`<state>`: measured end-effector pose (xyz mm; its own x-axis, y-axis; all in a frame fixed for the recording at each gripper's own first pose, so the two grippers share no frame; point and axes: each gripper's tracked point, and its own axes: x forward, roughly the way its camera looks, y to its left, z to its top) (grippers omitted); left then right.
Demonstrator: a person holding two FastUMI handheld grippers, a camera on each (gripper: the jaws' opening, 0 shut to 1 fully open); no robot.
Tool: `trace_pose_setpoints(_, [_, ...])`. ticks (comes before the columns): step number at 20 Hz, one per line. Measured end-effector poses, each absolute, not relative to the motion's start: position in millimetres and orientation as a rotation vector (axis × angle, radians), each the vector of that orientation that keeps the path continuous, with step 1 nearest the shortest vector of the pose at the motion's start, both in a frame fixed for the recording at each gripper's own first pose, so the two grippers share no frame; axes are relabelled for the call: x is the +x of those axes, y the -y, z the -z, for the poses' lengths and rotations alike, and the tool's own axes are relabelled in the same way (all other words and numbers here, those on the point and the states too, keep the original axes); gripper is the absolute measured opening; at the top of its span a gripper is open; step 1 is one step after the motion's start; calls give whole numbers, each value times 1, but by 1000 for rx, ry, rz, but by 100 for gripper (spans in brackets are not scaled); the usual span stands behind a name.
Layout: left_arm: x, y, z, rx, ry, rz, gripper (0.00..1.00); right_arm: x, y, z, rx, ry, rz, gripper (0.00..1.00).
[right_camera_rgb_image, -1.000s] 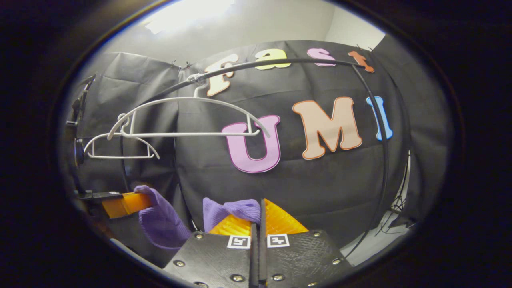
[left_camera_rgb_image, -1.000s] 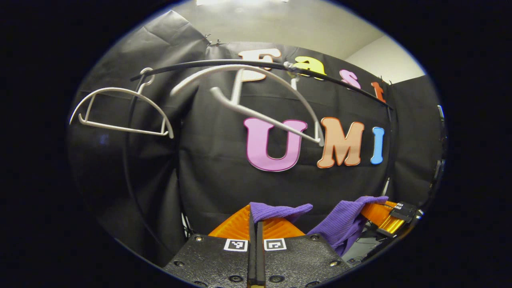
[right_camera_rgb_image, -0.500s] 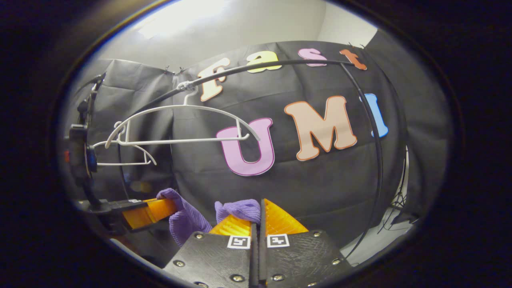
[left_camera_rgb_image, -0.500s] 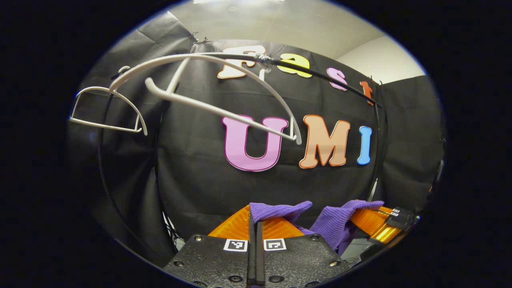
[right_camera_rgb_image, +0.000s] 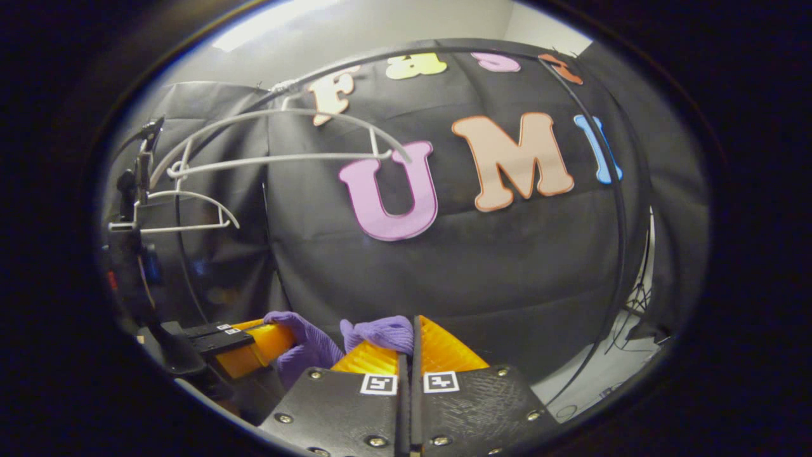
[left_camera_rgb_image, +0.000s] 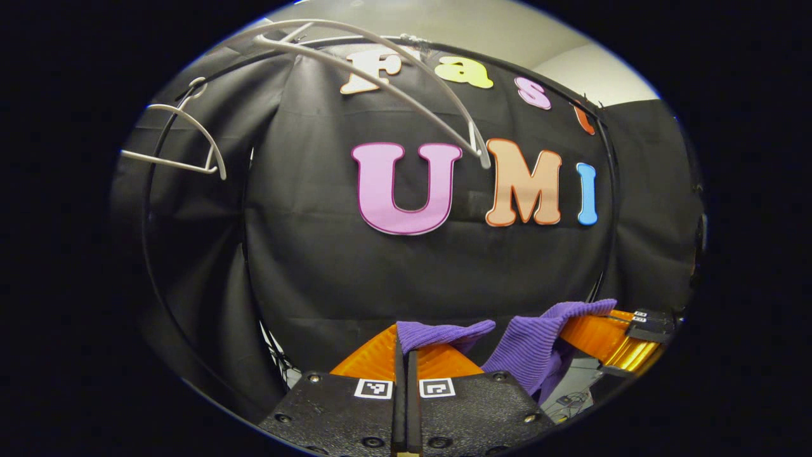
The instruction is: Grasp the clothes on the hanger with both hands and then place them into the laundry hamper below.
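No readable words or numbers here, only coded squares.
A pair of small black-and-white square pattern markers (left_camera_rgb_image: 373,388) sits on the left gripper (left_camera_rgb_image: 406,330), and a matching pair (right_camera_rgb_image: 379,383) on the right gripper (right_camera_rgb_image: 412,324); neither spells anything legible.

From your left hand-held gripper (left_camera_rgb_image: 406,346), two hangers (left_camera_rgb_image: 380,76) hang on the rail (left_camera_rgb_image: 539,82) at eleven o'clock; the garment (left_camera_rgb_image: 533,346) sits at four o'clock.

Bare hangers (left_camera_rgb_image: 406,82) overhead on rail (right_camera_rgb_image: 444,47); open room beneath.
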<state>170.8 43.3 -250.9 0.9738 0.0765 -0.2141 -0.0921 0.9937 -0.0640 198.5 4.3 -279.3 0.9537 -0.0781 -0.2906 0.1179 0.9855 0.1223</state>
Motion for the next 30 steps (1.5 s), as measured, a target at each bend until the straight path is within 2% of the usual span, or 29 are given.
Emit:
trace_pose_setpoints(11, [188, -53, 403, -56, -397, -123, 3, 191, 24, 452, 132, -560, 182, 1])
trace_pose_setpoints(14, [181, -55, 463, -68, -506, -128, 3, 183, 34, 502, 140, -638, 213, 1])
trace_pose_setpoints(21, [169, -63, 573, -77, -595, -147, 4, 160, 55, 577, 85, -707, 271, 1])
trace_pose_setpoints(25, [163, -55, 607, -19, -590, -128, 4, 148, 62, 613, 95, -743, 299, 1])
trace_pose_setpoints(28, [164, -49, 607, 5, -541, -106, 8, 138, 67, 631, 99, -768, 328, 1])
trace_pose_setpoints(30, [159, -52, 606, 41, -517, -116, 7, 131, 69, 638, 95, -785, 341, 2])
